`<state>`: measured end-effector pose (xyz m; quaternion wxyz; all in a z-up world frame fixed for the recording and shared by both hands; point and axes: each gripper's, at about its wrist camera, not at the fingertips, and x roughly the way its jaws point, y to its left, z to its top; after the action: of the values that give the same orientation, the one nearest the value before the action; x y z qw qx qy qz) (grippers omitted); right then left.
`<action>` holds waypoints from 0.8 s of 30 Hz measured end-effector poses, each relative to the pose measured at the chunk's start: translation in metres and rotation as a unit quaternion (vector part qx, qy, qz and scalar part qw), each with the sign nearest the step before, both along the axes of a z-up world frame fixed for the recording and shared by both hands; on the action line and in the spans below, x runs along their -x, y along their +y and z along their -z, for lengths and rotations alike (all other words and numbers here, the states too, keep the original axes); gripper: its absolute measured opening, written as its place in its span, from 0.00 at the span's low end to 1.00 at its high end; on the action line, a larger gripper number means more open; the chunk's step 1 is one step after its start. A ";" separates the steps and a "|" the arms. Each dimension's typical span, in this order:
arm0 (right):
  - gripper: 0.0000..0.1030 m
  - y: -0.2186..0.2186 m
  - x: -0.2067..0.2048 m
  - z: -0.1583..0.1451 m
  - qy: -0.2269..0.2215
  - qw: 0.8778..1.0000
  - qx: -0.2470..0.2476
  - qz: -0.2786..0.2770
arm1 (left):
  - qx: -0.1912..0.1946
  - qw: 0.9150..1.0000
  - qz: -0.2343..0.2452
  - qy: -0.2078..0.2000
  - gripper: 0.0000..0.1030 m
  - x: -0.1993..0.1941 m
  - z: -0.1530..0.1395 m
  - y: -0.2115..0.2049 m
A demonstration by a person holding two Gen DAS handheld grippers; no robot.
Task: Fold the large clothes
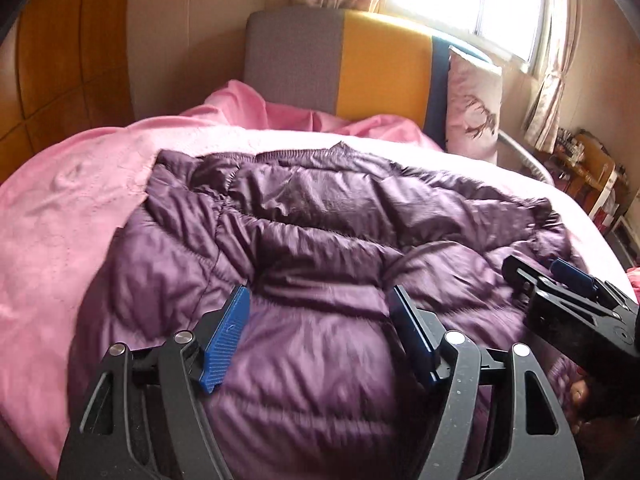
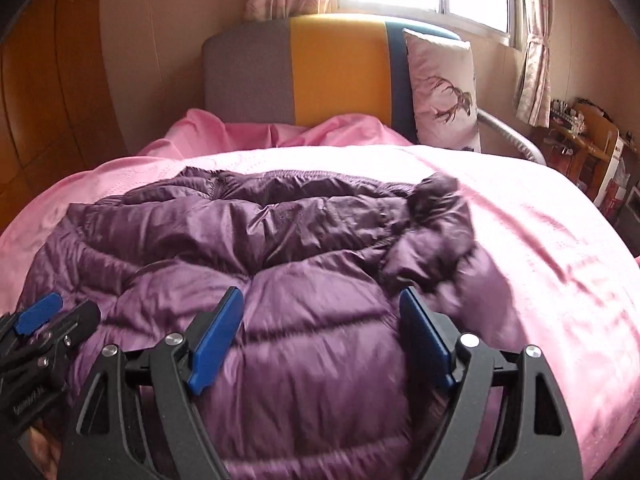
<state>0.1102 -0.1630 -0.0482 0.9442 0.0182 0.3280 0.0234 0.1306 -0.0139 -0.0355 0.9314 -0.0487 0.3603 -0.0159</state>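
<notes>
left gripper point(image 1: 318, 332): jaws wide, nothing gripped | right gripper point(image 2: 320, 336): jaws wide, nothing gripped | purple puffer jacket point(image 2: 280, 280) lay rumpled on pink bedspread point(image 2: 540, 240)

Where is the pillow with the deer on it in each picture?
Left wrist view: the deer pillow stands upper right, against the headboard's blue edge.
Right wrist view: the deer pillow is right of centre near the top, same spot.
Shared landmark: the headboard's yellow stripe, just left of it.

The right tongs point(image 2: 320, 320) gape wide above a purple puffer jacket point(image 2: 280, 248) spread on a pink bedspread point(image 2: 540, 240).
</notes>
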 end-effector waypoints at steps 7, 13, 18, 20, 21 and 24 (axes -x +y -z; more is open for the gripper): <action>0.81 -0.030 0.044 -0.004 0.004 1.000 -0.012 0.013 | 0.001 1.000 0.012 -0.016 0.69 0.027 -0.013 -0.001; 0.83 -0.054 0.063 0.011 0.019 0.999 -0.023 0.040 | -0.003 1.000 0.015 -0.015 0.69 0.037 -0.014 0.002; 0.84 -0.061 0.068 0.022 0.030 0.998 -0.030 0.047 | -0.006 1.000 0.016 -0.015 0.69 0.043 -0.013 0.007; 0.85 -0.062 0.067 0.027 0.036 0.998 -0.034 0.049 | -0.007 1.000 0.015 -0.017 0.69 0.043 -0.012 0.010; 0.85 -0.062 0.067 0.029 0.038 0.997 -0.036 0.050 | -0.009 1.000 0.013 -0.015 0.69 0.043 -0.012 0.013; 0.85 -0.062 0.068 0.032 0.042 0.997 -0.039 0.052 | 0.014 1.000 -0.008 -0.020 0.69 0.045 -0.016 0.035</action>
<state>0.0425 -0.2251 -0.0797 0.9282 0.0728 0.3646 -0.0140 0.0855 0.0208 -0.0195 0.9378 -0.0640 0.3409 -0.0138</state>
